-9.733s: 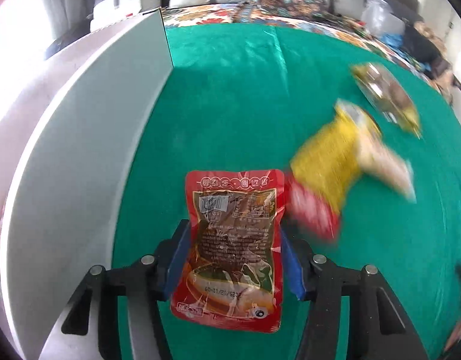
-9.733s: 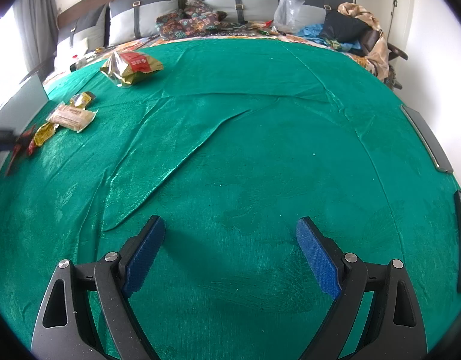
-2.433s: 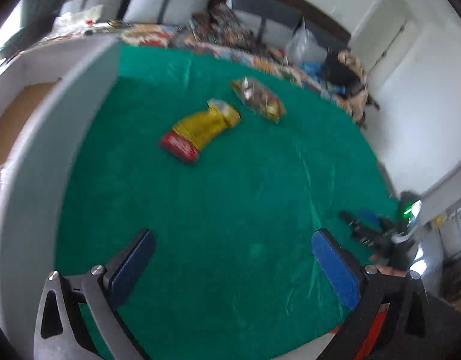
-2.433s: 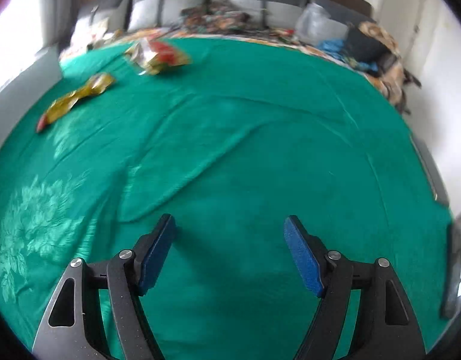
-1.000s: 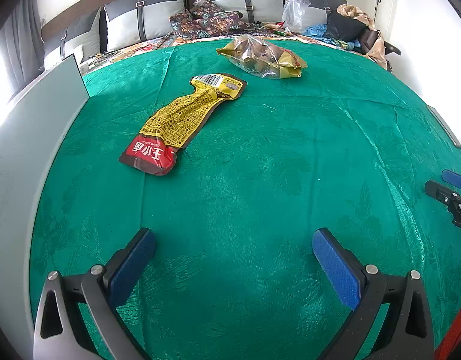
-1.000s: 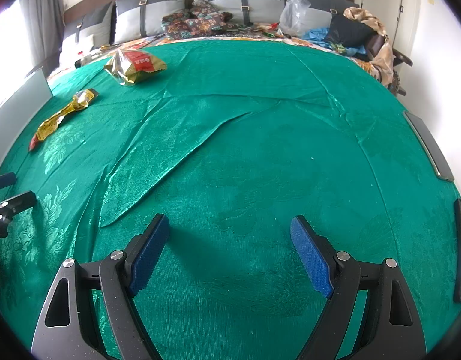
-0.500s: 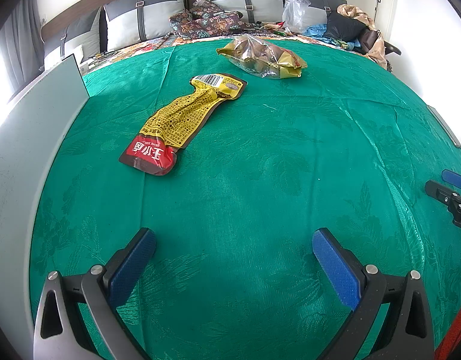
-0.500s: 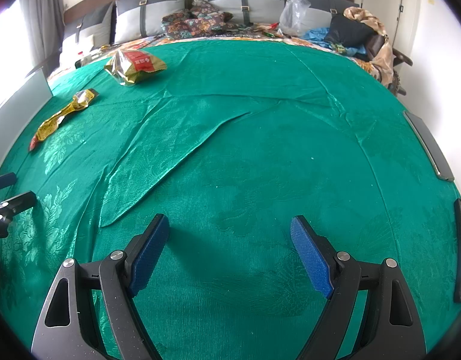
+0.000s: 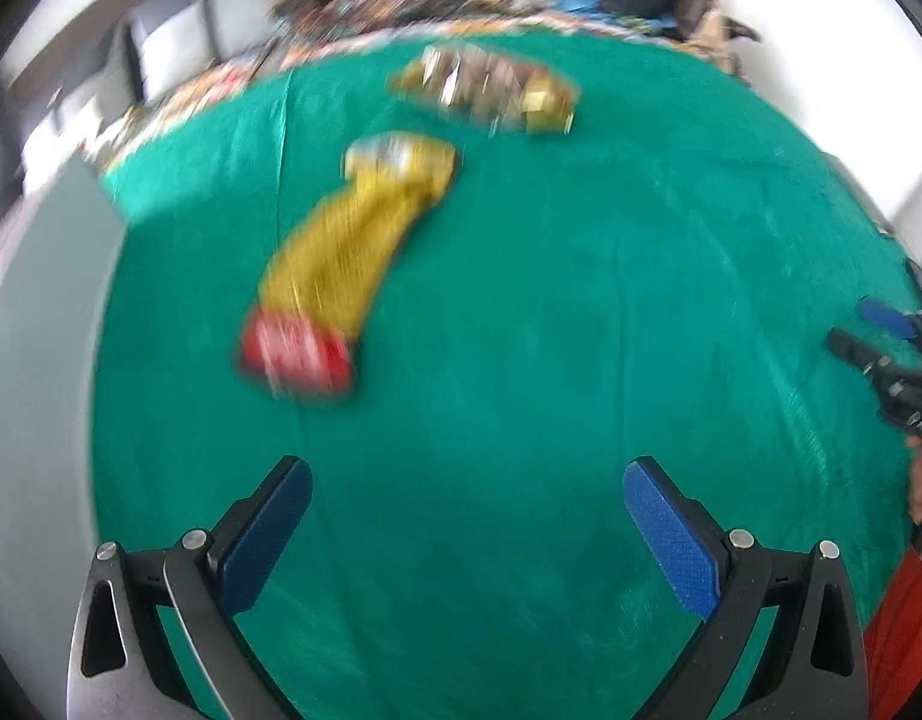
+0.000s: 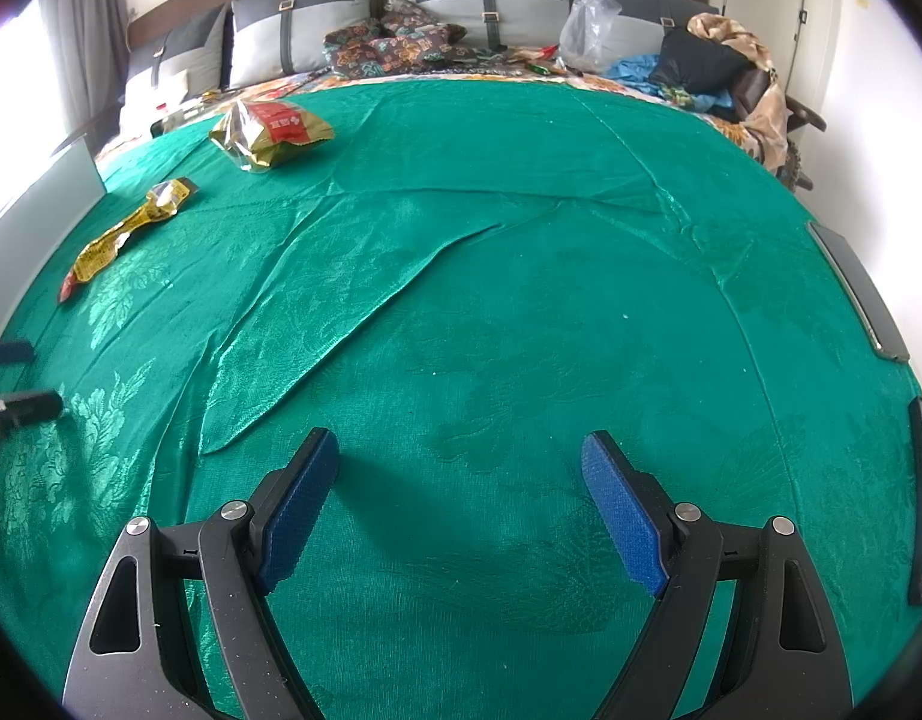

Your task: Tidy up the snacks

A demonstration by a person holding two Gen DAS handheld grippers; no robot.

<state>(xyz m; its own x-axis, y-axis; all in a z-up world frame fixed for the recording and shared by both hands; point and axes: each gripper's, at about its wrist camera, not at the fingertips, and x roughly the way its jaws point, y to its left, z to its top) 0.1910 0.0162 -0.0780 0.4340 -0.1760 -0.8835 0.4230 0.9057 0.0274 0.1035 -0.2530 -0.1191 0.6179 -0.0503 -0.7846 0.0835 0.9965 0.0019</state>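
A long yellow snack packet with a red end (image 9: 347, 258) lies on the green cloth, ahead and left of my open, empty left gripper (image 9: 466, 504); the left wrist view is blurred. It also shows far left in the right wrist view (image 10: 125, 228). A shiny gold and red snack bag (image 9: 490, 87) lies beyond it, and shows in the right wrist view (image 10: 269, 132). My right gripper (image 10: 461, 480) is open and empty over bare cloth, far from both snacks.
A grey box wall (image 9: 35, 390) stands along the left edge. The green cloth (image 10: 520, 300) has raised folds in the middle. Pillows and clutter (image 10: 401, 42) lie at the far end. Dark flat devices (image 10: 856, 294) lie at the right edge.
My left gripper has moved forward toward the yellow packet, which looms larger and blurred. The right gripper has not moved.
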